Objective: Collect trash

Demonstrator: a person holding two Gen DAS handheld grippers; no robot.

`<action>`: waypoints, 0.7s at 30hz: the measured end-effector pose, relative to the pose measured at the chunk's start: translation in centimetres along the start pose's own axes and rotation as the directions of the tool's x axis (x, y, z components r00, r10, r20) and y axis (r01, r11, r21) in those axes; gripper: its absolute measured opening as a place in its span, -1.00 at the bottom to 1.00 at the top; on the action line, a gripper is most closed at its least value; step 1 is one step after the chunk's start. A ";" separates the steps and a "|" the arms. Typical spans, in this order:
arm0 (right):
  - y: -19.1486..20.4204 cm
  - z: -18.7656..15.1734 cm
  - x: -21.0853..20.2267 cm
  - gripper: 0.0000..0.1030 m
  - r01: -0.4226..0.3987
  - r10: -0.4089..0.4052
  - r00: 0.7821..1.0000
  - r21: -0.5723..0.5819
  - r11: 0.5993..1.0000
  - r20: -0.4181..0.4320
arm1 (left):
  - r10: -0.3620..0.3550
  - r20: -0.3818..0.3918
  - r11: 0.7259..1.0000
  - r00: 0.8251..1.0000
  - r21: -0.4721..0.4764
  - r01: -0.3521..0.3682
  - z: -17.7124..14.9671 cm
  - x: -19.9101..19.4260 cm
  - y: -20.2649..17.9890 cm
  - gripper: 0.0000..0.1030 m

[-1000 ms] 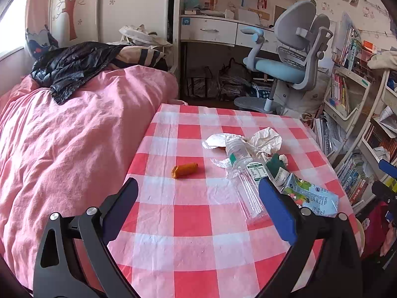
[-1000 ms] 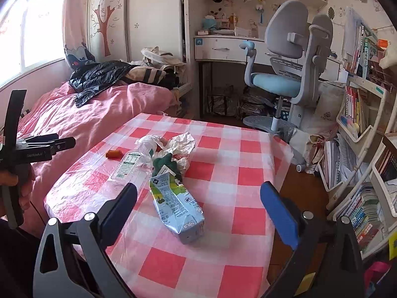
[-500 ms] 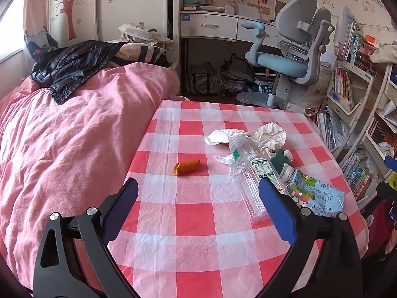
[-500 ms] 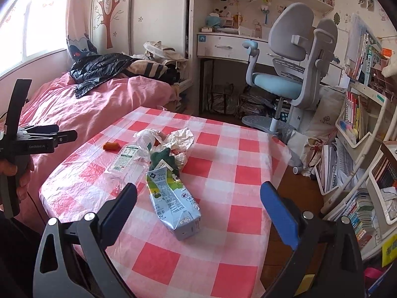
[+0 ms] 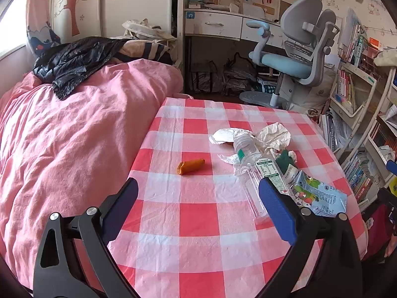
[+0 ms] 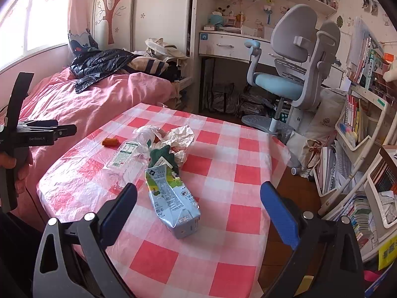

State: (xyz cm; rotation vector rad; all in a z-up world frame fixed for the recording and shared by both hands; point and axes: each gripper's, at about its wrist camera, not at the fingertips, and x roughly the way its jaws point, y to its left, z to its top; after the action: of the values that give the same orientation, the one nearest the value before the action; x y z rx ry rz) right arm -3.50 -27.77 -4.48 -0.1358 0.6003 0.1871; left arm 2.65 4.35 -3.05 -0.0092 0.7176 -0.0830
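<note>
Fingers of left gripper (image 5: 198, 193) and right gripper (image 6: 198, 198) spread wide above crushed glossy milk carton (image 6: 172, 198), clear ribbed bottle (image 5: 258, 173), crumpled paper (image 5: 274, 134).

Both the left gripper (image 5: 197, 193) and the right gripper (image 6: 198, 198) hover with jaws spread wide and empty, a hand (image 6: 18, 171) gripping the left one's handle.

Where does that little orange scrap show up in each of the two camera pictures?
Left wrist view: the orange scrap lies mid-frame on the checked cloth, left of the clear bottle.
Right wrist view: it sits left of centre, beyond the bottle.
Shared landmark: the grey chair.
</note>
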 end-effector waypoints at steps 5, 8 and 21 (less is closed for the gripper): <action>0.1 -0.1 0.1 0.85 0.002 -0.002 1.000 -0.012 1.000 -0.004 | 0.001 -0.003 1.000 1.000 -0.001 -0.001 0.0 0.1 0.0 0.82; 0.1 -0.1 0.2 0.85 0.003 -0.003 1.000 -0.012 1.000 -0.005 | 0.002 -0.007 1.000 1.000 -0.001 -0.002 -0.1 0.2 0.1 0.82; 0.3 -0.1 0.3 0.85 0.005 -0.005 1.000 -0.018 1.000 -0.007 | 0.006 -0.010 1.000 1.000 -0.005 -0.006 -0.1 0.3 0.2 0.83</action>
State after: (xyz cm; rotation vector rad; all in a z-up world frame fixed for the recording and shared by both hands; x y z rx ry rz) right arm -3.43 -27.43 -4.76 -0.1552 0.6057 0.1875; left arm 2.80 4.56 -3.33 -0.0112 0.7282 -0.0761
